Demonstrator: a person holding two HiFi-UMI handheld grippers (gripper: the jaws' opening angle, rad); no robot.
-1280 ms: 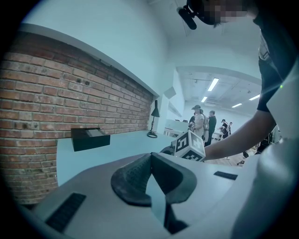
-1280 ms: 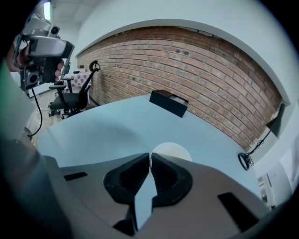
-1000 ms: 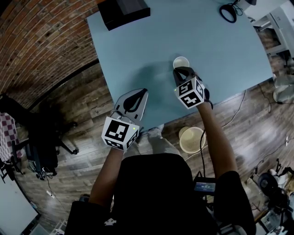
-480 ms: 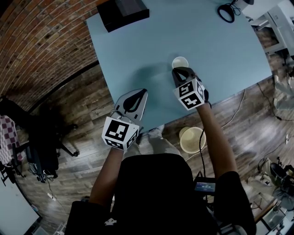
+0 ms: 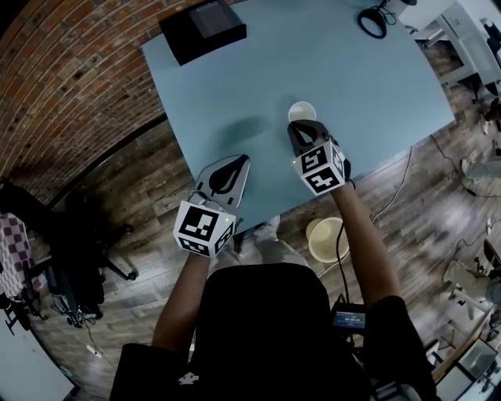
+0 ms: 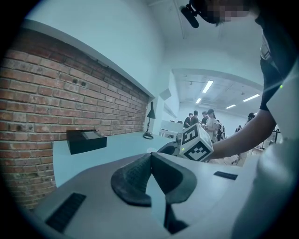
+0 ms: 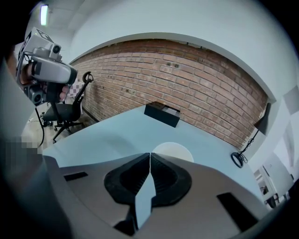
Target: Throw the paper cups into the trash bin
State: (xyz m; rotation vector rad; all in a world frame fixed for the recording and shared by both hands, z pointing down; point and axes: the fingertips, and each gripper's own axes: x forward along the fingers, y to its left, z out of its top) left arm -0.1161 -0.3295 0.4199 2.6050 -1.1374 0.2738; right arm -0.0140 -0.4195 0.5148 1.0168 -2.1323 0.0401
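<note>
A white paper cup (image 5: 302,110) stands open side up near the front edge of the blue table (image 5: 235,86). My right gripper (image 5: 298,125) is shut, its tips pinching the cup's near rim. In the right gripper view the cup (image 7: 174,149) shows just beyond the closed tips of the right gripper (image 7: 150,154). Lower left of it, my left gripper (image 5: 238,160) hovers over the table's front edge, shut with nothing between its jaws, which meet in the left gripper view (image 6: 150,155). A round cream trash bin (image 5: 327,240) stands on the floor below the right arm.
A black box (image 5: 202,29) sits at the table's far left corner, and a black lamp base (image 5: 372,20) with a cable at the far right. A brick wall runs along the left. A black office chair (image 5: 74,251) stands on the wooden floor.
My right gripper has lifted slightly, the cup staying at its tips. The left gripper has kept still.
</note>
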